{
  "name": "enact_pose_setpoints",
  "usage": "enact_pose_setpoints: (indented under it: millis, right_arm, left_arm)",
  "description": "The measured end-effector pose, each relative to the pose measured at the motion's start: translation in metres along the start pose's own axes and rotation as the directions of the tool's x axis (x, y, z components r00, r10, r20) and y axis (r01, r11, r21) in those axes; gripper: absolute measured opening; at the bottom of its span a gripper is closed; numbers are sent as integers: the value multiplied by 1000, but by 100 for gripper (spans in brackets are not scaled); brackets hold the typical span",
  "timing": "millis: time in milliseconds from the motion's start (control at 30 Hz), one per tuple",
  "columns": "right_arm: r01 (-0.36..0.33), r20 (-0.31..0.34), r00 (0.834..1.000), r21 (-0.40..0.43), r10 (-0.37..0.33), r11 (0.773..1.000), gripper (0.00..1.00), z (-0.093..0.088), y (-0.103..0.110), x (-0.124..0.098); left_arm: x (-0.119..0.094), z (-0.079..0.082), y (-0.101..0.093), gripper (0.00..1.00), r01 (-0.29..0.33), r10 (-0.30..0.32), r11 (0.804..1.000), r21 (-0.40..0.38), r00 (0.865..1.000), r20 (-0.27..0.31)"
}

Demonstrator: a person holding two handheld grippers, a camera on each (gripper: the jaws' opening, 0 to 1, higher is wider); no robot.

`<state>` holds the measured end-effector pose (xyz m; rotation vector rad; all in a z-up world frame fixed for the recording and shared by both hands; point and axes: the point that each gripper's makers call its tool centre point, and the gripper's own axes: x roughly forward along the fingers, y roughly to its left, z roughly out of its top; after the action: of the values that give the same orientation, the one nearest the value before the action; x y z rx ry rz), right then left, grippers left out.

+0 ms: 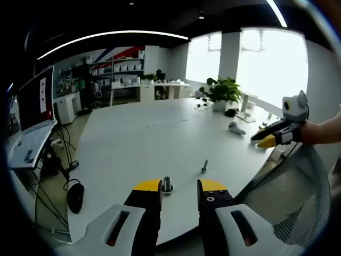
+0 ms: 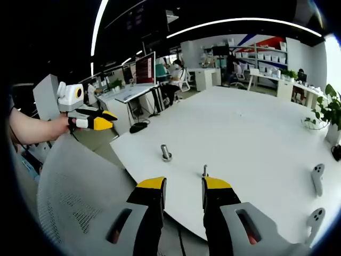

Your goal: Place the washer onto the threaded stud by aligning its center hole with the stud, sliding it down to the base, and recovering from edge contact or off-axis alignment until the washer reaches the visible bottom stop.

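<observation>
A short metal stud (image 1: 167, 185) on a round base stands upright near the white table's (image 1: 122, 149) front edge, just beyond my left gripper (image 1: 180, 188), whose yellow-tipped jaws are open with nothing between them. A thinner small metal piece (image 1: 204, 166) stands a little further to the right; I cannot make out a washer. In the right gripper view the same stud (image 2: 166, 153) and thin piece (image 2: 204, 170) sit on the table (image 2: 256, 122) ahead of my right gripper (image 2: 184, 185), also open and holding nothing. Each gripper shows in the other's view, held by a hand: right gripper (image 1: 274, 137), left gripper (image 2: 95, 120).
A grey mesh chair back (image 2: 74, 192) (image 1: 301, 197) stands between the hands and the table edge. White hand controllers (image 2: 317, 176) (image 1: 235, 128) lie on the table's far side, near a potted plant (image 1: 221, 92). Left of the table are a laptop (image 1: 29, 146) and cables on the floor.
</observation>
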<state>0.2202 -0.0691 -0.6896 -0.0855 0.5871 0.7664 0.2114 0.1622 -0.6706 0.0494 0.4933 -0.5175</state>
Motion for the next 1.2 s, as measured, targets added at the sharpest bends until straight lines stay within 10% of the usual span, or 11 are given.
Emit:
enact_pose_setpoints:
  millis: [1200]
  right_arm:
    - [119,-42,992,10,-119,993,34,-18,-24,-1]
  left_arm:
    - [2,-1,-7,24,24,-24,999,26,1000,-11]
